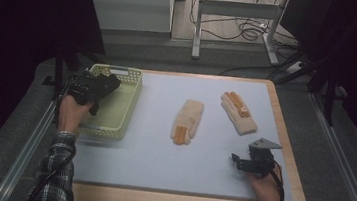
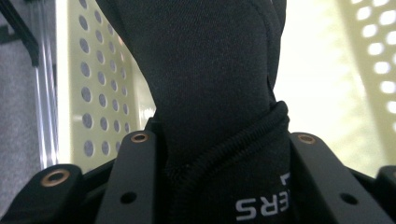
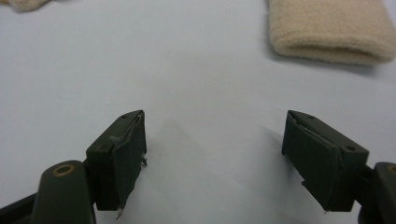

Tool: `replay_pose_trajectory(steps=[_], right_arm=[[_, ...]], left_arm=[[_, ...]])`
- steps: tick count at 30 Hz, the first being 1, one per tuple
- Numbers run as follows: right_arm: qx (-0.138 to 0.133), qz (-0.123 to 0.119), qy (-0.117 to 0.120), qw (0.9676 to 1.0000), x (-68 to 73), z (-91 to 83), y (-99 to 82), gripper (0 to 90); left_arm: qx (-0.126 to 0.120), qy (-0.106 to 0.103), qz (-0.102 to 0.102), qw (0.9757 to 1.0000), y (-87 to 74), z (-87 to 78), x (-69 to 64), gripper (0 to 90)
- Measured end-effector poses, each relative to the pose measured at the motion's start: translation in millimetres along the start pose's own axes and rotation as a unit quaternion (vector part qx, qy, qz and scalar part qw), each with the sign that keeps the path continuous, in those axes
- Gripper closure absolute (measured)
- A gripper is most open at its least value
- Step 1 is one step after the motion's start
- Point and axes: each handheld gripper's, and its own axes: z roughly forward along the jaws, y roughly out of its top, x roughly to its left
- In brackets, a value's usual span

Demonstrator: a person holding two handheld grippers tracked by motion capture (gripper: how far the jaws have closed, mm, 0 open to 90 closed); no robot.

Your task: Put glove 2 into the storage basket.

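I have the left gripper clamped on a black stretch-fabric glove, its jaws pressing the cuff end from both sides; in the left gripper view the bound hem and a strip of white lettering sit right between them. I'm holding it by the cuff because that thick, stitched edge gives the pads something firm to bite, and the rest of the glove hangs free beyond them. The glove is over the pale yellow-green perforated plastic basket at the left edge of the blue-grey table mat, above its open mouth, so I judge it ready to be let go inside. Its long axis runs straight out along the gripper, cuff towards me and fingers pointing away, toward the basket's far wall; I cannot tell whether the tips touch the floor of the basket. My right gripper rests near the mat's right front, jaws standing wide apart with nothing between them, parked close to the two cream knitted gloves with orange fingers that lie flat in the middle.
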Motion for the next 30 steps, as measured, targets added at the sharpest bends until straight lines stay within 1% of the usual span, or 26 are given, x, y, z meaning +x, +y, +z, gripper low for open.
replay_pose_trajectory(steps=[3,4,5,8,10,11,12,13,14,15,16,17,19,20,21,22,23,24,25,26,27,28,29,30], right_arm=[[0.0,0.0,0.0,1.0,-0.1,0.0,0.0,21.4],[0.0,0.0,0.0,1.0,-0.1,0.0,0.0,21.4],[0.0,0.0,0.0,1.0,0.0,0.0,0.0,21.4],[0.0,0.0,0.001,1.0,-0.1,0.0,0.0,21.3],[0.0,0.0,0.001,1.0,-0.1,0.0,0.0,21.3],[0.0,0.0,0.001,1.0,-0.1,0.0,0.0,21.3],[0.0,0.0,0.001,1.0,-0.1,-0.1,0.0,21.3],[0.0,0.0,0.002,1.0,-0.1,-0.1,0.0,21.2],[0.0,0.0,0.002,1.0,-0.1,-0.1,0.0,21.2],[0.0,0.0,0.002,1.0,-0.1,-0.1,0.0,21.2],[0.0,0.0,0.002,1.0,-0.2,-0.1,0.0,21.2],[0.0,0.0,0.002,1.0,-0.2,-0.1,0.0,21.2],[0.0,0.0,0.002,1.0,-0.1,-0.1,0.0,21.2],[0.0,0.0,0.002,1.0,-0.1,-0.1,0.0,21.2],[0.0,0.0,0.002,1.0,-0.1,0.0,0.0,21.2],[0.0,0.0,0.002,1.0,-0.1,0.0,0.0,21.2],[0.0,-0.001,0.002,1.0,-0.1,0.0,0.0,21.1],[0.0,0.0,0.002,1.0,0.0,-0.1,0.0,21.2],[0.0,0.0,0.002,1.0,0.0,-0.1,0.0,21.1],[0.0,0.0,0.002,1.0,0.0,-0.1,0.0,21.2],[0.0,0.0,0.002,1.0,0.0,-0.1,0.0,21.1],[0.0,0.0,0.002,1.0,0.0,-0.1,0.0,21.1],[0.001,0.0,0.002,1.0,-0.1,-0.1,0.0,21.2],[0.001,0.0,0.002,1.0,-0.1,-0.1,0.0,21.2]], left_arm=[[0.024,0.013,0.001,0.9996,5.1,11.2,2.0,60.0],[0.024,0.013,0.001,0.9996,5.1,11.2,2.0,59.8],[0.04,0.022,-0.002,0.9989,7.6,19.3,3.5,59.4],[0.058,0.03,-0.004,0.9979,8.4,29.4,5.2,57.1],[0.071,0.028,-0.005,0.997,8.2,35.3,6.1,52.5],[0.071,0.028,-0.005,0.997,8.2,35.3,6.1,47.6],[0.076,0.03,0.001,0.9966,7.7,37.8,5.7,47.6],[0.078,0.045,0.019,0.9958,6.4,39.6,5.3,33.4],[0.075,0.04,0.022,0.9961,6.1,38.8,6.3,27.3],[0.075,0.03,0.023,0.9964,6.0,37.0,7.1,21.9],[0.075,0.03,0.023,0.9964,6.0,37.0,7.1,19.4],[0.071,0.02,0.024,0.997,5.7,33.5,7.6,19.4],[0.061,0.013,0.027,0.9977,6.1,24.3,6.1,10.6],[0.046,0.006,0.028,0.9985,5.8,15.5,5.3,7.2],[0.039,-0.001,0.028,0.9988,5.5,11.6,5.3,6.7],[0.027,-0.012,0.026,0.9992,4.7,5.3,5.7,5.8],[0.027,-0.012,0.026,0.9992,4.7,5.3,5.7,4.9],[0.003,-0.027,0.022,0.9994,2.4,-4.2,5.1,4.8],[-0.009,-0.034,0.026,0.999,0.6,-9.0,4.0,4.8],[-0.009,-0.034,0.026,0.999,0.6,-9.0,4.0,4.4],[-0.035,-0.046,0.028,0.9979,-3.5,-17.1,0.9,4.1],[-0.035,-0.046,0.028,0.9979,-3.5,-17.1,0.9,3.9],[-0.056,-0.058,0.042,0.9958,-8.5,-24.4,-3.8,3.4],[-0.056,-0.058,0.042,0.9958,-8.5,-24.4,-3.8,3.0]])
